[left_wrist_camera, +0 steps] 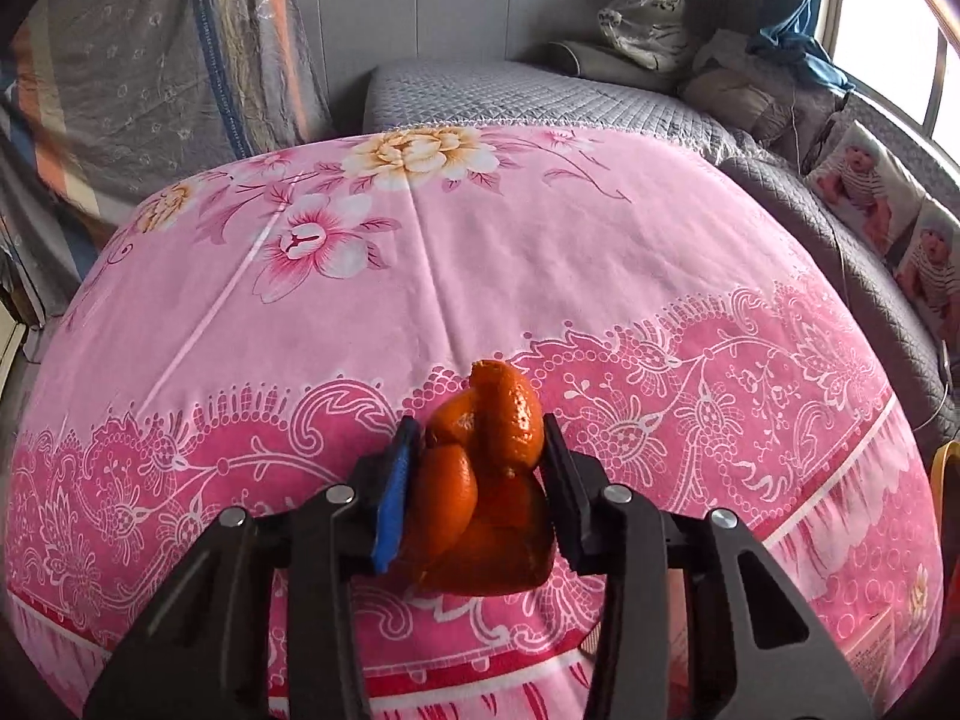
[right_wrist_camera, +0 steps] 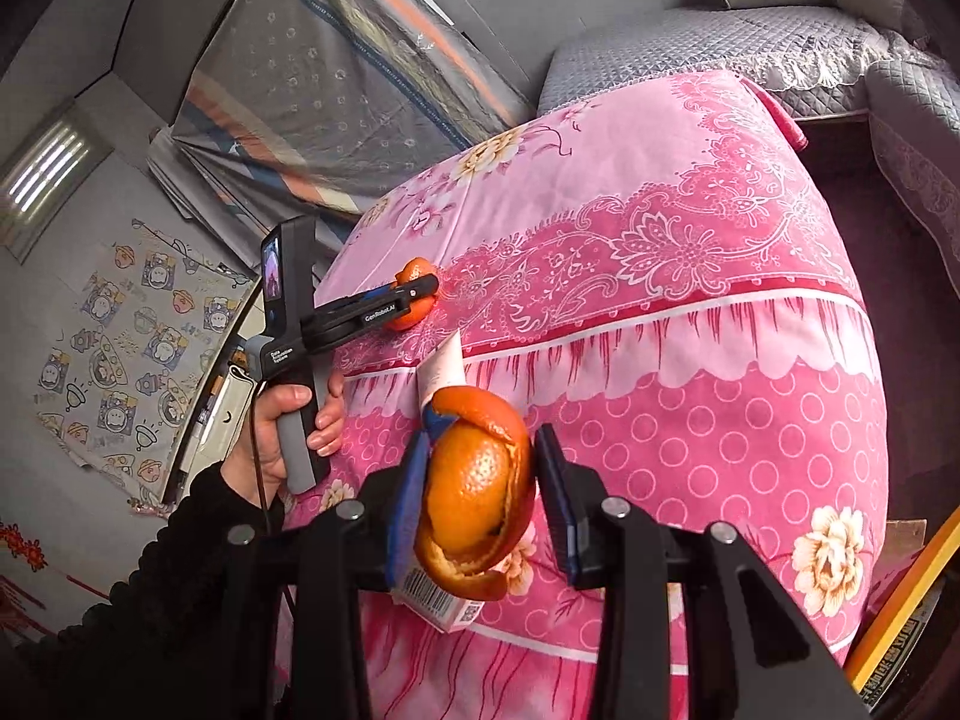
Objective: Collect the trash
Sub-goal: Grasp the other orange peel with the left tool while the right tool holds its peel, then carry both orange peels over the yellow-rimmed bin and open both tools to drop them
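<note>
A curled orange peel (left_wrist_camera: 480, 480) sits between the pads of my left gripper (left_wrist_camera: 480, 426), which is shut on it just above the pink flowered bedspread (left_wrist_camera: 540, 252). The right wrist view shows that same left gripper (right_wrist_camera: 420, 294), held by a hand (right_wrist_camera: 288, 420), with its peel (right_wrist_camera: 414, 270) at the bedspread's edge. My right gripper (right_wrist_camera: 483, 435) is shut on a second orange peel (right_wrist_camera: 474, 480), held off the side of the bed. A white paper packet with a barcode (right_wrist_camera: 438, 600) is squeezed in with that peel against the left pad.
A grey quilted couch (left_wrist_camera: 510, 90) runs behind the bed, with bags (left_wrist_camera: 648, 18) and cushions piled at its far right under a window. Folded bedding (right_wrist_camera: 336, 90) leans on the wall at left. A yellow-edged board (right_wrist_camera: 900, 594) stands at the lower right.
</note>
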Action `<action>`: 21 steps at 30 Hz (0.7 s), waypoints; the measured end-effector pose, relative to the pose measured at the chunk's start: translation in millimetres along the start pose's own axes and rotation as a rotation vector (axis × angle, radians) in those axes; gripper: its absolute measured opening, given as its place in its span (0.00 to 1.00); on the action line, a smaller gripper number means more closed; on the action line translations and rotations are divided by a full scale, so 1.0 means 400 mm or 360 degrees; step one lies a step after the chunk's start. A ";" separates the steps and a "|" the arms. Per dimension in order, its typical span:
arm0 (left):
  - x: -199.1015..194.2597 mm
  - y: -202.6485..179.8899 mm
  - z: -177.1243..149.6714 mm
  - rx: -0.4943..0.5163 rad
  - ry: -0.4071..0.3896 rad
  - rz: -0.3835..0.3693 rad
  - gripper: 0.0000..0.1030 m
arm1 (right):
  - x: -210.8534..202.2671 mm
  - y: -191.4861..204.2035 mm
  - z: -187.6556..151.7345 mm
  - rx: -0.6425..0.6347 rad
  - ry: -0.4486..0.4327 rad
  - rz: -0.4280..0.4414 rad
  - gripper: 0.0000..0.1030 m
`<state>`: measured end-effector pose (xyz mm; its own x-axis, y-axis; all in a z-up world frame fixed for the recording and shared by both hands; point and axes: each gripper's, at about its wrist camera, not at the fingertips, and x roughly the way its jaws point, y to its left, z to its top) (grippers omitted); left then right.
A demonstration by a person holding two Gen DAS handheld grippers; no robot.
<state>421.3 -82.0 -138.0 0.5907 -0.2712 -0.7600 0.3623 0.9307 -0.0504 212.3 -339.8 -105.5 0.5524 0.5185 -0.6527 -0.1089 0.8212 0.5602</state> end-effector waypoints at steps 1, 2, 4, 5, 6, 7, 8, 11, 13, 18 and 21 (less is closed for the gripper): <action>-0.024 0.006 -0.003 -0.0022 -0.0028 -0.0018 0.36 | -0.006 0.004 -0.004 0.0002 -0.0003 0.0015 0.33; -0.052 0.008 -0.009 -0.0039 -0.0061 -0.0037 0.36 | -0.015 0.010 -0.011 0.0002 -0.0005 0.0036 0.33; -0.125 0.011 -0.022 -0.0049 -0.0154 -0.0056 0.36 | -0.035 0.022 -0.022 -0.0002 -0.0013 0.0070 0.33; -0.155 0.011 -0.028 -0.0056 -0.0197 -0.0056 0.36 | -0.046 0.028 -0.030 -0.0004 -0.0016 0.0084 0.33; -0.200 0.015 -0.041 -0.0077 -0.0256 -0.0058 0.36 | -0.056 0.034 -0.036 -0.0003 -0.0019 0.0101 0.33; -0.235 0.019 -0.051 -0.0096 -0.0299 -0.0066 0.36 | -0.066 0.038 -0.042 0.0002 -0.0019 0.0124 0.33; -0.273 0.021 -0.064 -0.0107 -0.0343 -0.0077 0.36 | -0.076 0.044 -0.049 0.0008 -0.0017 0.0156 0.33; -0.383 0.016 -0.111 -0.0133 -0.0440 -0.0030 0.36 | -0.103 0.063 -0.073 0.0002 -0.0020 0.0215 0.33; -0.449 0.003 -0.146 -0.0141 -0.0482 -0.0019 0.36 | -0.117 0.076 -0.090 -0.0008 -0.0026 0.0231 0.33; -0.573 -0.061 -0.221 -0.0127 -0.0535 -0.0036 0.36 | -0.124 0.089 -0.121 0.0003 -0.0011 0.0275 0.33; -0.620 -0.116 -0.254 -0.0072 -0.0568 -0.0083 0.36 | -0.124 0.089 -0.139 0.0020 -0.0001 0.0281 0.33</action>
<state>184.5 -32.9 -13.0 0.7896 -0.3799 -0.4819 0.3713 0.9210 -0.1177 135.1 -323.0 -81.4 0.5261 0.6542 -0.5434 -0.1941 0.7144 0.6722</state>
